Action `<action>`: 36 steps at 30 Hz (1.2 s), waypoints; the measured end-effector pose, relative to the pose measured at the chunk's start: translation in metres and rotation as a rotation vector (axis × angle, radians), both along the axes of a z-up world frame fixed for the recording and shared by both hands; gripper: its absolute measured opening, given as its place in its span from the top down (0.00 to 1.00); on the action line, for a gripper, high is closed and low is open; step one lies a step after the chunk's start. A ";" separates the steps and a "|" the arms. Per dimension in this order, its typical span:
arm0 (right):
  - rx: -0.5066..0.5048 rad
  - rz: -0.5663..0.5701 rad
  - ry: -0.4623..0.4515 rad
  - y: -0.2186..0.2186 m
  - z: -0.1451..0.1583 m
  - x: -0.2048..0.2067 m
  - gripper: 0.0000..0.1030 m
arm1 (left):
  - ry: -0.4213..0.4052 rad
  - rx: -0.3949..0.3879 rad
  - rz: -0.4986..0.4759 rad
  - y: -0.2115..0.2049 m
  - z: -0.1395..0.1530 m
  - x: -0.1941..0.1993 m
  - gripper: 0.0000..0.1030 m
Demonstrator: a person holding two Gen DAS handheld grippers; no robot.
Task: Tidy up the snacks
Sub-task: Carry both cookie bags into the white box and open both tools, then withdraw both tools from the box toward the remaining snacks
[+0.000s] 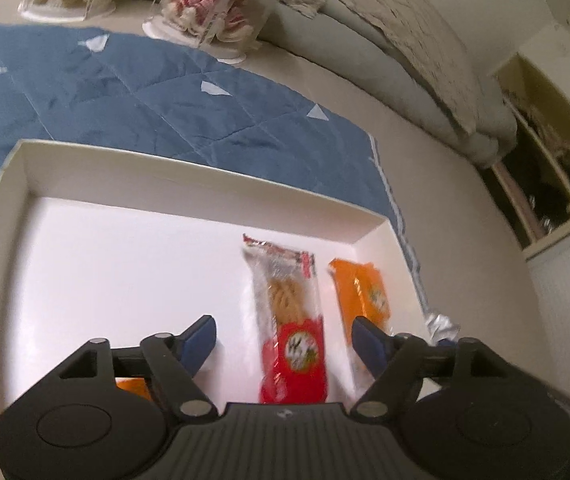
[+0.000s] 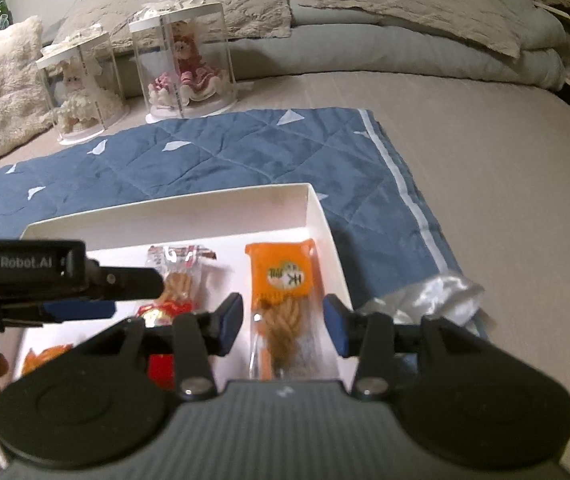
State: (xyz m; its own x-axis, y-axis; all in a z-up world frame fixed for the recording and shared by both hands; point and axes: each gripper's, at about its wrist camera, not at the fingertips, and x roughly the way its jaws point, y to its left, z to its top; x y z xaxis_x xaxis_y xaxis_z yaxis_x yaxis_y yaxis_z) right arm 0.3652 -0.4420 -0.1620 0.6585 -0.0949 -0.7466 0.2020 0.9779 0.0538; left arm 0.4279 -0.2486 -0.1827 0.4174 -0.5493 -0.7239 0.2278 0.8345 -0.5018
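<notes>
The red-and-clear plastic snack packet lies lengthwise between the left gripper's parted, empty jaws. The orange packet lies likewise (long axis pointing away) under the right gripper, also open, inside the shallow white cardboard tray.

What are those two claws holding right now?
Nothing. The left gripper stands open around the red snack pack, the right gripper around the orange one.
</notes>
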 end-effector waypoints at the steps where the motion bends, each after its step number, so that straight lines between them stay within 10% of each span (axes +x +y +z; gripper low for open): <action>1: -0.001 -0.003 0.002 0.001 0.002 -0.004 0.45 | -0.005 0.018 -0.009 0.001 0.002 -0.003 0.24; 22: -0.007 -0.108 0.002 0.005 0.026 -0.064 0.00 | -0.062 0.195 -0.133 0.023 0.030 -0.053 0.00; 36: -0.007 -0.141 -0.040 0.026 0.031 -0.086 0.00 | -0.102 0.205 -0.103 0.069 0.050 -0.067 0.00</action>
State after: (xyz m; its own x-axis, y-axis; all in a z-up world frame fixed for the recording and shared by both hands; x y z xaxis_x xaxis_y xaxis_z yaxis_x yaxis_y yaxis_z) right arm 0.2792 -0.4157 -0.1314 0.6676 -0.1935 -0.7189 0.3351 0.9404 0.0580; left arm 0.3614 -0.1799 -0.1325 0.4433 -0.4382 -0.7819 0.3574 0.8864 -0.2942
